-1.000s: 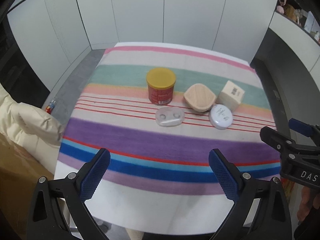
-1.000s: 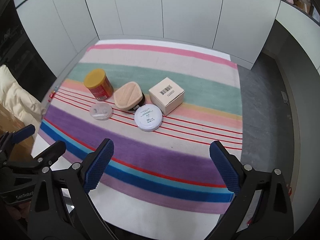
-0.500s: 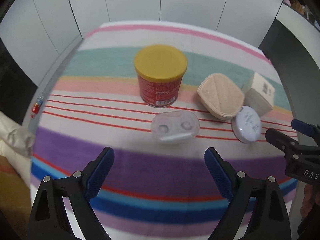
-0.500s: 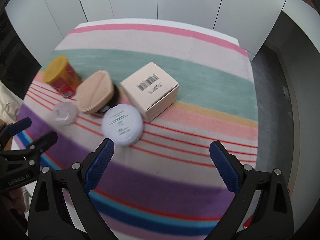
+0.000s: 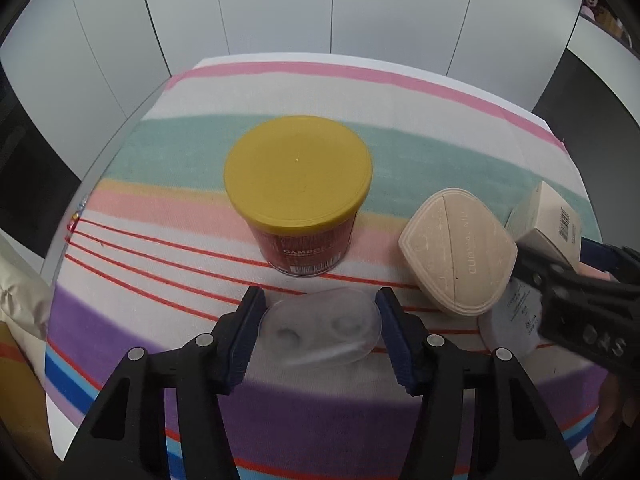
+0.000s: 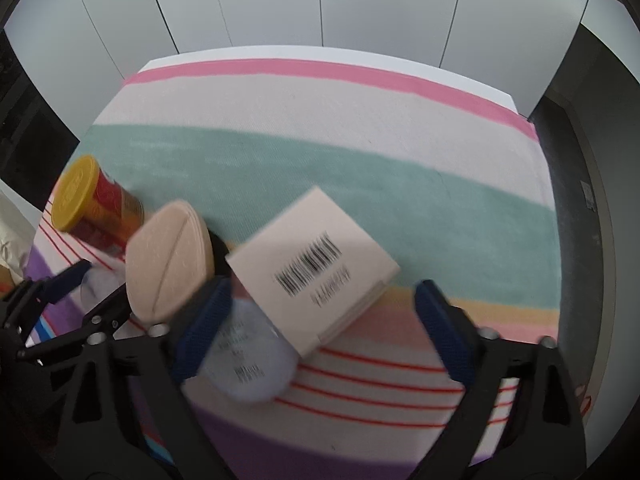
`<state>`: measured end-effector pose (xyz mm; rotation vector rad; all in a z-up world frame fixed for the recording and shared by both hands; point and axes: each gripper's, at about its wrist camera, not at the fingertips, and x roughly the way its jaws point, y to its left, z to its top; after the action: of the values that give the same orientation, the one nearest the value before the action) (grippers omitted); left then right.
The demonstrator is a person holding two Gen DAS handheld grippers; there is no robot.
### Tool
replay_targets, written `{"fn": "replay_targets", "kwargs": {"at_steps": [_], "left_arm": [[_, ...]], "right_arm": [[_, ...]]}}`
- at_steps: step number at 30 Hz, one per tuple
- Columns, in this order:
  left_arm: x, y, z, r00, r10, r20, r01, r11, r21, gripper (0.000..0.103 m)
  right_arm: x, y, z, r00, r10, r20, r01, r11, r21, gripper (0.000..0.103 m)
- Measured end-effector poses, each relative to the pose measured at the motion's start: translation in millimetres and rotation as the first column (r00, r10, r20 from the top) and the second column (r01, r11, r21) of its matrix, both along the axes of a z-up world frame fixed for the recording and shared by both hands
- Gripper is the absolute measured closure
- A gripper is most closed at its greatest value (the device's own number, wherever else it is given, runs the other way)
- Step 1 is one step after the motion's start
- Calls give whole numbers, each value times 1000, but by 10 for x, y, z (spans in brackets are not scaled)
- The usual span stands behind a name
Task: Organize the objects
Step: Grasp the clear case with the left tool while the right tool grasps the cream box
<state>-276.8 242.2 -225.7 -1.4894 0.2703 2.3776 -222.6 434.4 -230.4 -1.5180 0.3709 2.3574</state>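
The striped cloth (image 6: 360,168) lay bare toward its far edge. The white box (image 6: 316,276) sat cornerwise between the right gripper's (image 6: 320,332) spread jaws. The clear case (image 5: 320,330), long axis crosswise, lay before the red can (image 5: 300,204), flanked by the left gripper's (image 5: 320,332) jaws; whether they clamped it was unclear.

A striped cloth (image 5: 400,92) covers the tabletop (image 6: 160,65); on it rest a yellow-lidded can (image 5: 298,184), clear case (image 5: 320,330), beige compact (image 5: 460,256), white box (image 6: 316,268) and round tin (image 6: 248,360).

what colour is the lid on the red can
Mustard yellow; the lid on the red can shows best in the left wrist view.
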Motion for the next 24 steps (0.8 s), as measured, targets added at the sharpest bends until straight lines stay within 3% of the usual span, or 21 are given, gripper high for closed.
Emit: {"fn": "replay_targets", "kwargs": {"at_steps": [2, 11, 24], "left_arm": [[0, -23, 0, 1000, 20, 9, -20, 1000, 0, 45], [16, -159, 92, 995, 81, 53, -82, 997, 14, 45], [310, -177, 701, 999, 48, 8, -49, 998, 47, 45]], "right_arm": [[-37, -13, -25, 1000, 3, 7, -3, 1000, -4, 29], [78, -55, 125, 1000, -4, -15, 4, 1000, 22, 29], [468, -122, 663, 999, -23, -46, 25, 999, 46, 29]]}}
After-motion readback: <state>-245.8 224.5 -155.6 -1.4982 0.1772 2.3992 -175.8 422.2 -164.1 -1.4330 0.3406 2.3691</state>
